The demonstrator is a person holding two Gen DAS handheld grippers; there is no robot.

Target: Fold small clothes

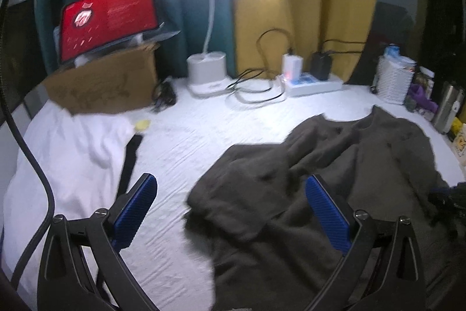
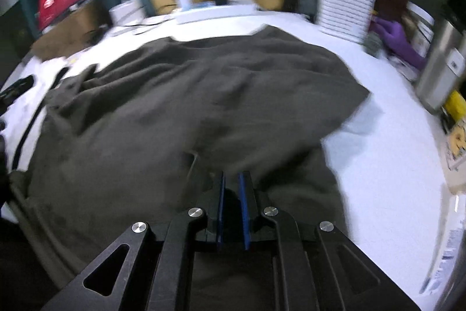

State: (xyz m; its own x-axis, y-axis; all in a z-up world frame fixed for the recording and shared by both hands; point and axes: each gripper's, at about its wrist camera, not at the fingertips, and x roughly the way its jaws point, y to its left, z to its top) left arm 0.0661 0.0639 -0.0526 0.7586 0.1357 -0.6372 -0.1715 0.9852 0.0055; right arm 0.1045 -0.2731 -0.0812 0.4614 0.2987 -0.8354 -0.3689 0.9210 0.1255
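White wrinkled sheeting covers the desk, with teal and mustard curtains hanging behind its far edge. At the left edge lies a white cloth, and behind it, at the far left corner, a cardboard box carries an open laptop with a red screen; what the box holds cannot be seen. Along the far edge stand a lamp base and a power strip with chargers plugged in. The left tool has its jaws spread wide and empty, one pad over bare sheet, the other over the dark shirt. That shirt sprawls rumpled across the middle and right of the desk; it looks soft, light and limp, likely to sag, so hems and shoulder corners seem the best holds. The right tool is pinched nearly closed at the shirt's near hem, apparently gripping fabric. At the far right corner a white woven basket holds blue-and-white packets.
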